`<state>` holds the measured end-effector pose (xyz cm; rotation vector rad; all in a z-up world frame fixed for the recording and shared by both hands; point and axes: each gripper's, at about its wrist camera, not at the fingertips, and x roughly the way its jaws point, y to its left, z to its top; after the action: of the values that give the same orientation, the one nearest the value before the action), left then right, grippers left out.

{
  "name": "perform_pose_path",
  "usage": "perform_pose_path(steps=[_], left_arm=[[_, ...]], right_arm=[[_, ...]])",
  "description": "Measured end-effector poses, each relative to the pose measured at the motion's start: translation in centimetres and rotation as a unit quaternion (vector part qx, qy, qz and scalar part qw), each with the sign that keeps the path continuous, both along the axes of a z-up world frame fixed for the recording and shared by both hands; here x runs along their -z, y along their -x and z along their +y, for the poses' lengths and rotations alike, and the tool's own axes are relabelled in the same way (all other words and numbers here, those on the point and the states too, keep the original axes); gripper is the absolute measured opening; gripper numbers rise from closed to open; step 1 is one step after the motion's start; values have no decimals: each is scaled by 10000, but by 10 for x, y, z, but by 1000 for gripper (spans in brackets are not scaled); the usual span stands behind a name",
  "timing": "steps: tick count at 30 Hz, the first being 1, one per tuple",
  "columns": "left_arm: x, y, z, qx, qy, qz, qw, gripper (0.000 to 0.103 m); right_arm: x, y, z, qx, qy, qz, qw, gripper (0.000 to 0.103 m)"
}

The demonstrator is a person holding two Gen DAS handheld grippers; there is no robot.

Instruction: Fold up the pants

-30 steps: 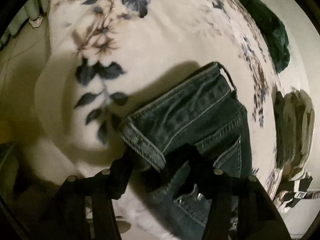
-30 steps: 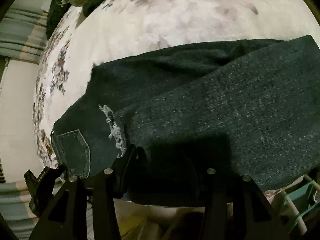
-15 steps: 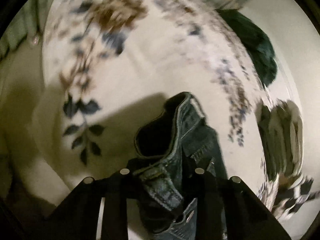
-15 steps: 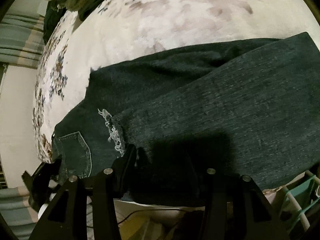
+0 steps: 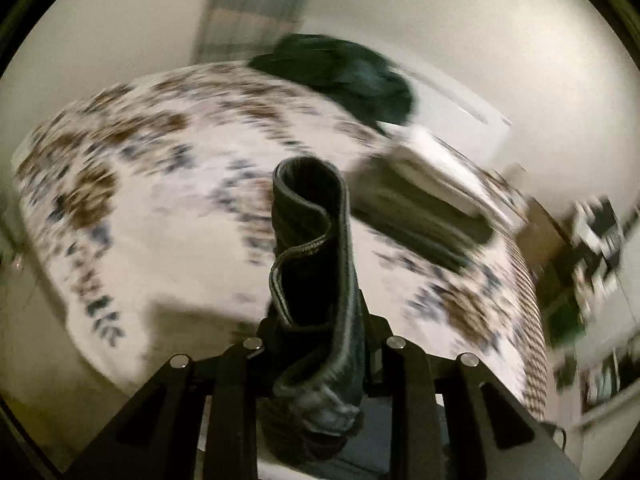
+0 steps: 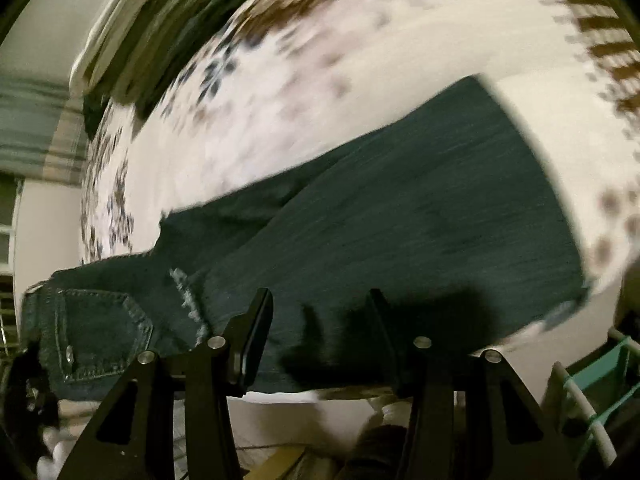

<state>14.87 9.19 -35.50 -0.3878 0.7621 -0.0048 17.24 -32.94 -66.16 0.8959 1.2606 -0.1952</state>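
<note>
- The left tool [image 5: 320, 320] was clamped on the jeans [image 6: 360, 220] waistband [image 5: 312, 248], which had risen off the bed [image 5: 168, 248] within the last second.
- The right tool [image 6: 320, 320] stood open over the legs, gripping nothing.
- The legs lay flat farther out, so a fold toward the hems looked underway.

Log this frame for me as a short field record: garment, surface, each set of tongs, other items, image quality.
garment: dark jeans, legs spread over the bed
surface: floral bedspread
left tongs: shut on the jeans' waistband, lifted off the bed
right tongs: open over the leg fabric, gripping nothing
other items: dark green cloth and folded stack at far edge
image quality: motion blur in both views
</note>
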Motion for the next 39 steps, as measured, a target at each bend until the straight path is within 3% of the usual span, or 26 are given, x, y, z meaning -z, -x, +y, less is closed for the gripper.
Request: perform_pose_path(steps=[6, 11, 15, 20, 22, 23, 26, 31, 35, 39], left_arm=[[-1, 11, -123, 1135, 246, 36, 9932, 21], [32, 25, -225, 2146, 216, 316, 9759, 21], [73, 38, -287, 2763, -103, 650, 9588, 21], [117, 42, -332, 3044, -618, 1284, 9418, 25], [126, 39, -336, 3012, -462, 1619, 9386, 31], [127, 42, -337, 2969, -355, 1722, 9386, 40], [122, 47, -341, 2999, -133, 1859, 9356, 82], [97, 26, -299, 2679, 107, 1817, 9461, 85], [96, -4, -233, 2110, 81, 1906, 9587, 85], [118, -28, -171, 1638, -365, 2151, 9621, 85]], right_arm=[[-15, 47, -78, 628, 278, 46, 9976, 51], [-20, 97, -130, 1056, 522, 258, 9927, 51], [-29, 128, -159, 1184, 786, 375, 9891, 51], [-33, 153, -184, 1327, 871, 518, 9860, 51], [-33, 158, -192, 1285, 828, 556, 9867, 51], [-33, 160, -194, 1249, 816, 569, 9872, 53], [-32, 158, -198, 1134, 722, 503, 9896, 67], [-26, 145, -202, 1237, 14, 103, 9923, 94], [-7, 115, -199, 1163, -619, -169, 9911, 97], [31, 81, -189, 1125, -1660, -338, 9791, 98]])
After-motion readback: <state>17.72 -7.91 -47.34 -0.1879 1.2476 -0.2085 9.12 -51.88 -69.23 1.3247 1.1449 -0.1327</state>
